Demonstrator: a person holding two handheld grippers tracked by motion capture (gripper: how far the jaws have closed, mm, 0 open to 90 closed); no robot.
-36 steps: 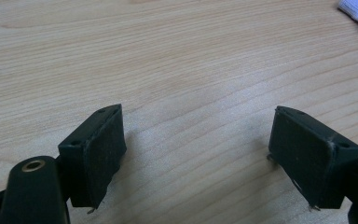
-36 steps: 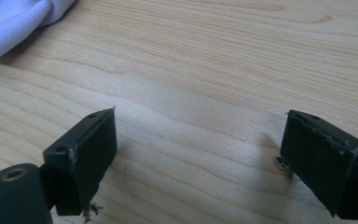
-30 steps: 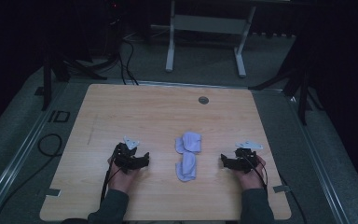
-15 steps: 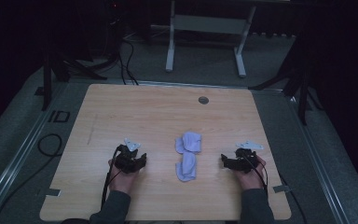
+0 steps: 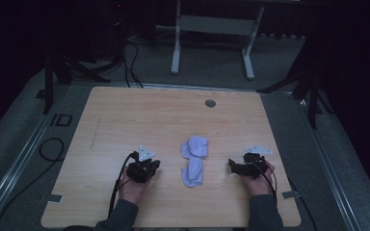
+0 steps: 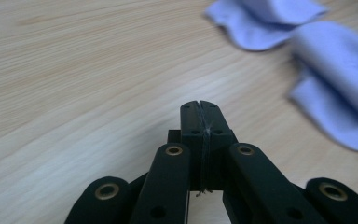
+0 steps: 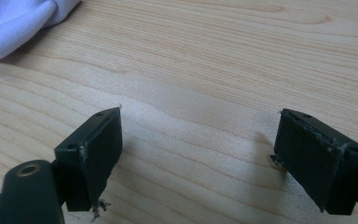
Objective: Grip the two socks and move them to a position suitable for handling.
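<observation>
High view: wooden table (image 5: 125,115), person's forearms come in from the bottom edge, one gripper in each hand. Left to right along the near half: left gripper (image 5: 150,166), lavender cloth (image 5: 193,161), right gripper (image 5: 232,165).

Left gripper sits on the left of the cloth, grey three-cornered plate on top, cable trailing back along the sleeve. Left gripper view: jaws have just been closing and now meet pad to pad, nothing between them, left gripper (image 6: 199,105) tip over bare wood. The cloth (image 6: 307,51) lies ahead and to the upper right of that view, clear of the jaws, not touched.

Cloth is crumpled, lies in two lumps, one farther and one nearer, joined in the middle, roughly centred on the table's near half between the two grippers. Near both, touching neither.

Right gripper is on the right of the cloth, jaws pointing toward it. Right gripper view: right gripper (image 7: 198,140) jaws stand wide apart, bare wood grain between them, nothing held. A corner of the cloth (image 7: 14,23) shows at the upper left of that view, well ahead of the left jaw.

Far side of the table: small round grommet (image 5: 210,103), well apart from everything else.
</observation>
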